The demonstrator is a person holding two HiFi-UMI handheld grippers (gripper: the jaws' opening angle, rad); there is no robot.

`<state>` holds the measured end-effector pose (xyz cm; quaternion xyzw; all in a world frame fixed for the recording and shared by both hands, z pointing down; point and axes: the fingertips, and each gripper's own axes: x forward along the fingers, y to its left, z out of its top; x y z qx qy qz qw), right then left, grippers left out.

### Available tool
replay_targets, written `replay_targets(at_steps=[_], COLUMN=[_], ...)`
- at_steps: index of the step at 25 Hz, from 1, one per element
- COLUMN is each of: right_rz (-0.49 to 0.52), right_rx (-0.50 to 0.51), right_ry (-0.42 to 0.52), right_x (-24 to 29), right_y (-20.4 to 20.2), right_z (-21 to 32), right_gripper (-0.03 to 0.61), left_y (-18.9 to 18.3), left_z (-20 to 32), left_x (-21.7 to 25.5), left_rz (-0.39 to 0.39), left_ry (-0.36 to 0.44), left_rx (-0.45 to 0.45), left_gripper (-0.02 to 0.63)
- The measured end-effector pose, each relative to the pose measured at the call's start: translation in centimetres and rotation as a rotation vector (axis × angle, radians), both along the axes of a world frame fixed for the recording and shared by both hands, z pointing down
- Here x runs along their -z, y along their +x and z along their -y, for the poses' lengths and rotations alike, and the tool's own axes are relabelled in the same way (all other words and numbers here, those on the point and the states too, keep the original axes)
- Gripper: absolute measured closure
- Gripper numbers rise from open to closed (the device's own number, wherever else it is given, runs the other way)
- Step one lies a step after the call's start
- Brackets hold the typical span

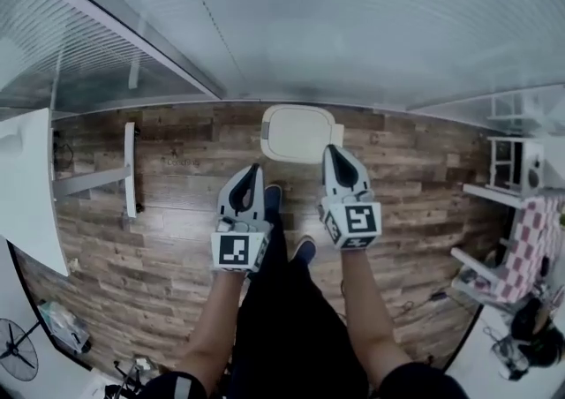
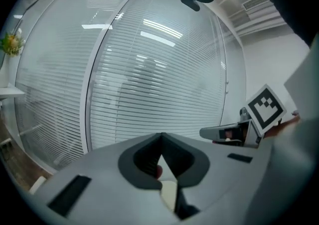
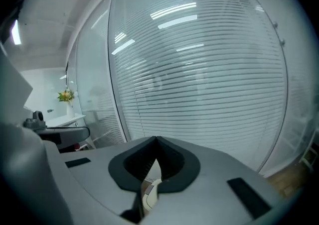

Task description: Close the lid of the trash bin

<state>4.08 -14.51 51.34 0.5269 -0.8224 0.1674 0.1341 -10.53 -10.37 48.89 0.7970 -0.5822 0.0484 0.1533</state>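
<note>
The white trash bin (image 1: 298, 132) stands on the wood floor against the glass wall, and its lid lies flat on top. My left gripper (image 1: 254, 168) is raised in front of it, a little to the left, with its jaws together and nothing between them. My right gripper (image 1: 330, 150) is held at the bin's right front corner, also shut and empty. In the left gripper view the tips (image 2: 160, 135) meet against the blinds, with a cream sliver of the bin (image 2: 168, 194) below them. The right gripper view shows closed tips (image 3: 156, 139) above the bin (image 3: 149, 196).
A glass wall with blinds (image 1: 309, 26) runs behind the bin. A white table (image 1: 31, 185) and a metal frame (image 1: 131, 168) stand at the left. A fan (image 1: 13, 349) is at the lower left. A white shelf (image 1: 508, 163) and a checkered chair (image 1: 521, 247) crowd the right.
</note>
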Motion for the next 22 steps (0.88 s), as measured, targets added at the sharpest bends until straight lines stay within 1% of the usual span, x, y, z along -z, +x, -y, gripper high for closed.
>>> replay_targets(at_steps=[2,4,8,11,12,14,16,18,20,22], right_rz=[-0.031,-0.05,-0.048,-0.049,-0.055,-0.065,-0.054,-0.044,-0.044,-0.042], right_rx=[0.0,-0.007,-0.01,0.021,0.034,0.05,0.046,0.045,0.045,0.039], right_ry=[0.017,0.039,0.083,0.129,0.151,0.201,0.223,0.231,0.254,0.281], right_x=[1.3,2.8,6.7,10.4,11.8,14.4,16.0,17.2,18.5,19.8], right_y=[1.2,2.4,3.8,3.7,3.5,3.6,4.0,4.2,4.4,5.0], right_z=[-0.8,-1.7,-3.8,-4.9,-5.2,-6.0,-6.9,-7.7,-8.4,-8.9], right_gripper=[0.575,0.575,0.575,0.575,0.575,0.575,0.575,0.575,0.575,0.575], left_y=[1.1,2.1,2.9,3.7,3.8,3.9,4.0,4.5,5.1,5.4], left_z=[-0.9,-1.6,-3.7,-4.9,-5.1,-5.5,-6.0,-6.7,-7.3,-7.7], left_x=[1.4,2.8,5.9,8.7,9.8,11.8,13.5,15.1,16.3,17.0], left_rz=[-0.008,0.011,0.03,-0.01,-0.006,0.027,0.028,0.036,0.082,0.095], left_ry=[0.006,0.018,0.054,0.068,0.083,0.11,0.126,0.151,0.169,0.173], left_rx=[-0.014,-0.026,-0.028,-0.045,-0.051,-0.041,-0.022,-0.04,-0.061,-0.066], left_gripper=[0.606,0.606,0.606,0.606,0.607,0.606,0.606,0.606,0.606,0.606])
